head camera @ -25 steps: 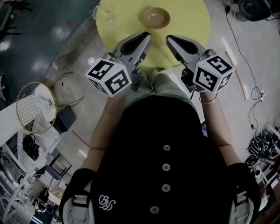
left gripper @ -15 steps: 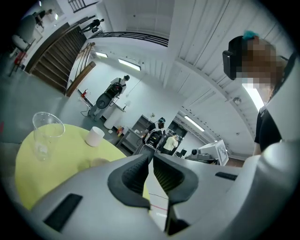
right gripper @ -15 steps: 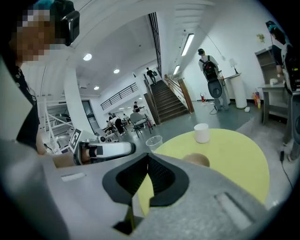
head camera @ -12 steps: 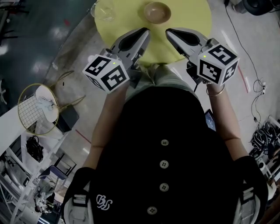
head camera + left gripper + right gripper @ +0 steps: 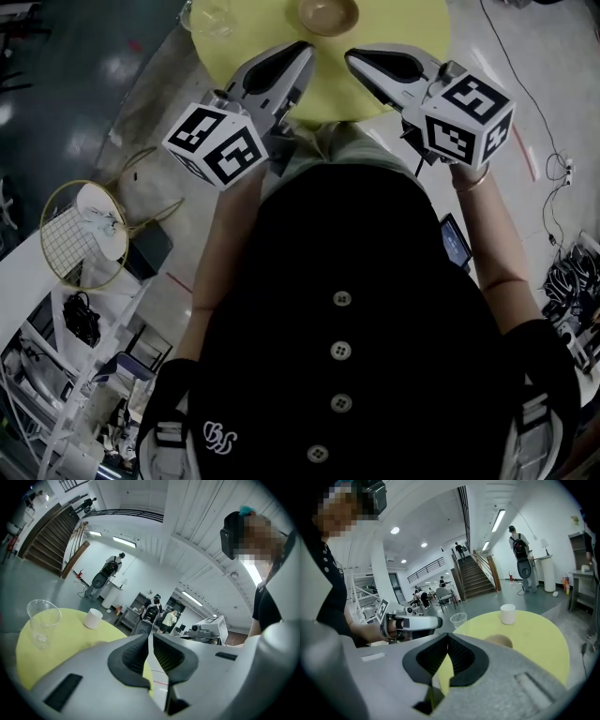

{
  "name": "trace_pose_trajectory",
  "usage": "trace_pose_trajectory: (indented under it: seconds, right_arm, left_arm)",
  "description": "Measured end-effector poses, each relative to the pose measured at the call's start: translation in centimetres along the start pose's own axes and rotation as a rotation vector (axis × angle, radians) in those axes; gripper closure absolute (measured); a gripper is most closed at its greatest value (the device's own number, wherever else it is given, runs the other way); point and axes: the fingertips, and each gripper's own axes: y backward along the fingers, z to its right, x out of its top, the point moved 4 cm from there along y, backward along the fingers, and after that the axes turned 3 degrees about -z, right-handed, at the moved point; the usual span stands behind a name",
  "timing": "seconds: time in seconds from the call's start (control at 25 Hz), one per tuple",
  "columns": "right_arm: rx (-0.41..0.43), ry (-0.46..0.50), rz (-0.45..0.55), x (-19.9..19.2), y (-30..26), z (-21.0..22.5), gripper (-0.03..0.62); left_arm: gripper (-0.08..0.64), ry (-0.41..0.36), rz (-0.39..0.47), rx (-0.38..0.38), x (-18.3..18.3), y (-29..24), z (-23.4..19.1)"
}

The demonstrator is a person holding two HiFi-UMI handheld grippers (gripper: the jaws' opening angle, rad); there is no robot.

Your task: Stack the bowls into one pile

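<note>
Yellow round table point(image 5: 394, 66) fills the top of the head view, w/ grey floor point(image 5: 84, 75) round it.

**Items, left to right:**
- Clear plastic cup point(image 5: 211, 16) at upper left.
- One brown bowl point(image 5: 328, 13) at top centre, partly cut by the frame edge.
- A white cup point(image 5: 507, 613) shows only in the gripper views, toward the far rim.

**Progress:** Only this one brown shape is visible. No view is sharp enough to tell a single bowl from several nested (the R gripper view shows just its rim above the gripper body). No other bowl stands apart on the visible part of the table. The scene thus fits either a finished pile or a lone bowl w/ its mates out of frame; the pics don't settle which.

**Grippers:**
- L gripper point(image 5: 302, 52) is lower-left of the bowl, above the near part of the table. Its fingers are all but together w/ a hairline slit, nothing btwn them.
- R gripper point(image 5: 354, 58) is lower-right of the bowl. Its fingers are closed tip to tip, and it is empty.

**Bowl vs. fingers:** The bowl lies beyond and btwn the two sets of tips, nearer the top of the frame. It is apart from both and touches neither.
</note>
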Motion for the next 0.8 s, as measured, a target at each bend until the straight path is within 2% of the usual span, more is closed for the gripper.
trace_pose_trajectory:
  seconds: [0.16, 0.8]
  right_arm:
    - [0.006, 0.009, -0.001, 0.07, 0.25, -0.07, 0.588]
    - [0.017, 0.046, -0.019, -0.53, 0.05, -0.91, 0.588]
  left_arm:
    - [0.518, 0.023, -0.005, -0.006, -0.30, -0.47, 0.06]
    - [0.518, 0.023, -0.009, 0.001, -0.76, -0.80, 0.22]
